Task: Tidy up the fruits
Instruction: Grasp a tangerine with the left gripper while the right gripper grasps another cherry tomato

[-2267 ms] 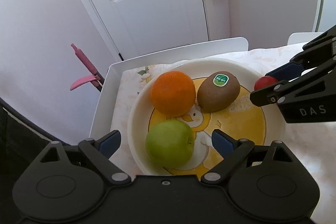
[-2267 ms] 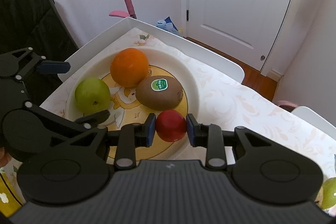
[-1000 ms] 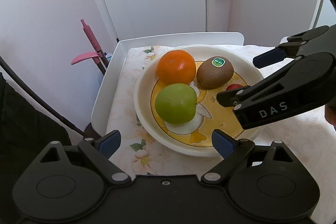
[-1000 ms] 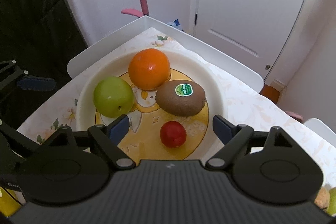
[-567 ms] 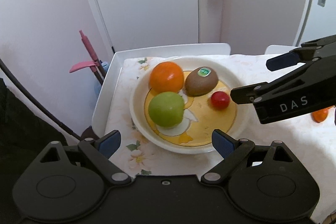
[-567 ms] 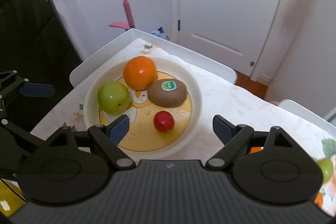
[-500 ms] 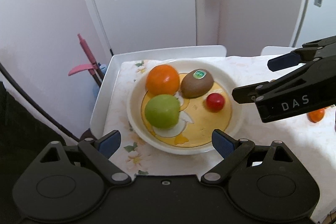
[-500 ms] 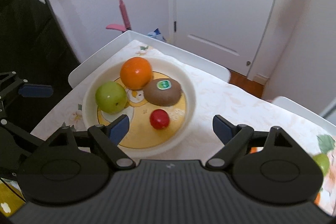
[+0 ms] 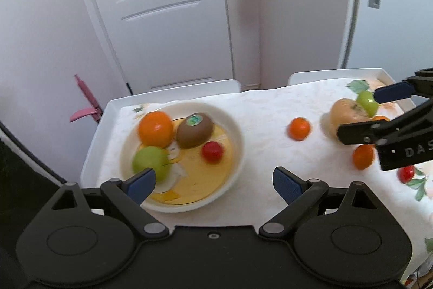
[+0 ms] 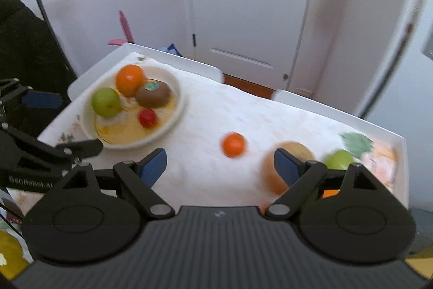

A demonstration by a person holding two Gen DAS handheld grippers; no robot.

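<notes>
A white plate (image 9: 238, 137) (image 10: 178, 88) with a yellow centre holds an orange (image 9: 155, 128) (image 10: 129, 79), a kiwi (image 9: 194, 129) (image 10: 153, 97), a green apple (image 9: 150, 162) (image 10: 106, 102) and a small red tomato (image 9: 212, 151) (image 10: 147, 117). Loose on the cloth to the right lie a small orange (image 9: 298, 128) (image 10: 233, 144), a tan fruit (image 9: 344, 113) (image 10: 273, 180), a green fruit (image 9: 366, 102) (image 10: 338, 159), another small orange (image 9: 363, 156) and a red tomato (image 9: 405, 174). My left gripper (image 9: 213, 184) is open and empty near the plate's front. My right gripper (image 10: 220, 163) (image 9: 376, 110) is open and empty above the loose fruit.
The table (image 9: 265, 104) has raised white edges and a floral cloth. A white door (image 9: 162, 4) and wall stand behind it. A pink tool (image 9: 86, 104) leans at the far left. A black chair (image 10: 29, 45) is at the left.
My right gripper let go of the red tomato in the plate, opened and moved right over the loose fruit. My left gripper pulled back and up from the plate.
</notes>
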